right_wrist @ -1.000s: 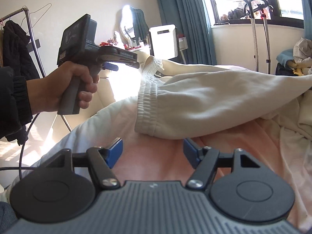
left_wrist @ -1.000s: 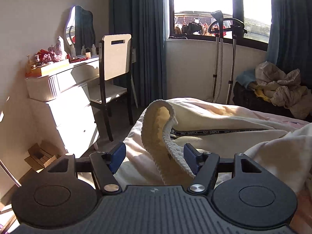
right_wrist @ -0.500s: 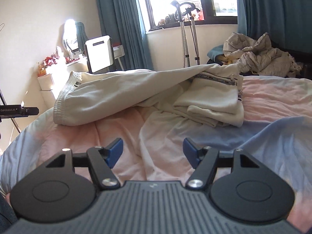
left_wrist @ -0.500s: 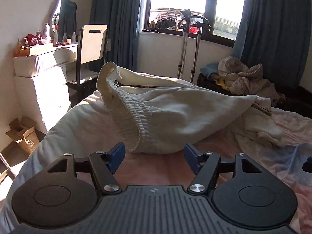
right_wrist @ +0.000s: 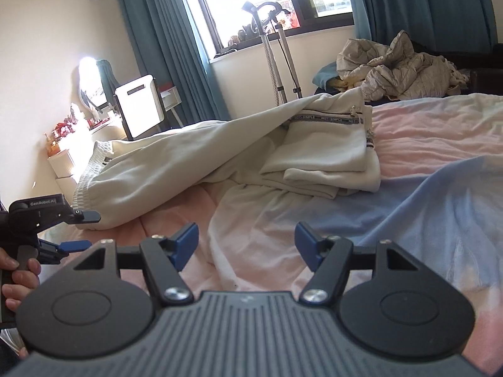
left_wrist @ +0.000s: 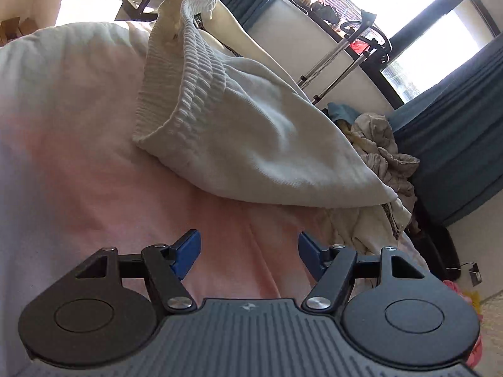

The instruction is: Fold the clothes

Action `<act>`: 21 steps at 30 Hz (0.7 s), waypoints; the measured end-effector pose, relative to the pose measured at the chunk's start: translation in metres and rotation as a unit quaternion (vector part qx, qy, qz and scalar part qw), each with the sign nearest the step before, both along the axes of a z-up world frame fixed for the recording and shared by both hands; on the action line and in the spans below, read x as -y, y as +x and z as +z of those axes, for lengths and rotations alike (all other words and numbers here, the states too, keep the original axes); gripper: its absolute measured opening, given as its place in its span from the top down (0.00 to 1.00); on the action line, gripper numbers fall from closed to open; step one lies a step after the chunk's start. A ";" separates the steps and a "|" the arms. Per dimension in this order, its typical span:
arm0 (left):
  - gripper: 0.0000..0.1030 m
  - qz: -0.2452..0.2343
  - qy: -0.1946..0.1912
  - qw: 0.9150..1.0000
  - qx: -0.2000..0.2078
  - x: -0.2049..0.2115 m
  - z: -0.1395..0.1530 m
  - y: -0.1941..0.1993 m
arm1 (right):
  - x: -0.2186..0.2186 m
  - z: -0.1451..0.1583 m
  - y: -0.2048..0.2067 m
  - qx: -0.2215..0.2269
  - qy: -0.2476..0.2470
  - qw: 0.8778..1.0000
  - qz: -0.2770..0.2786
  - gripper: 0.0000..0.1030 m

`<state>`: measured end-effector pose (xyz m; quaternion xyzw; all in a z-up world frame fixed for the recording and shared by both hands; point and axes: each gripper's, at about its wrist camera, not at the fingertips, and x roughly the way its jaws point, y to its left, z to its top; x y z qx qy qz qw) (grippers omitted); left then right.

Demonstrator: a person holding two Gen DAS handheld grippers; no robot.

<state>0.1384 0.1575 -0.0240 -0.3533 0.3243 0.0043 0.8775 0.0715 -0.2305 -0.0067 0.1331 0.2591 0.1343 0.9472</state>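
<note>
On the bed (right_wrist: 433, 144), a cream pair of sweatpants (right_wrist: 176, 169) lies partly doubled over: the ribbed waistband (left_wrist: 185, 72) stands up in a loose hump at the near-left edge, and the far end rests in flat layers (right_wrist: 327, 163) toward the window side.

Change noted: a second ago the left gripper (left_wrist: 248, 248) sat right at the waistband with the ribbed edge between its jaws, and the right gripper (right_wrist: 246, 240) was close under the raised fabric. Both have since drawn back; the left camera has tilted, and the waistband now lies clear ahead of it on the pink cover. Judgement: the garment has been let go and a fold is laid but not squared, since the waistband end is bunched rather than flat.

Gripper state: left jaws spread apart, nothing between them. Right jaws likewise apart and empty. The person's left hand (right_wrist: 15, 279) grips the left tool's handle.

Legible writing: "GenRobot.AI" on the left gripper body (right_wrist: 42, 202). The dark woven tape (right_wrist: 323, 119) on the sweatpants carries repeated lettering, seemingly "NOT·SIMPLE"; reading uncertain.
</note>
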 end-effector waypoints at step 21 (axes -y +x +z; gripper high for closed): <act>0.74 0.097 -0.206 0.974 0.011 -0.052 -0.063 0.053 | -0.005 -0.020 0.009 -0.014 0.006 0.999 -0.042 0.33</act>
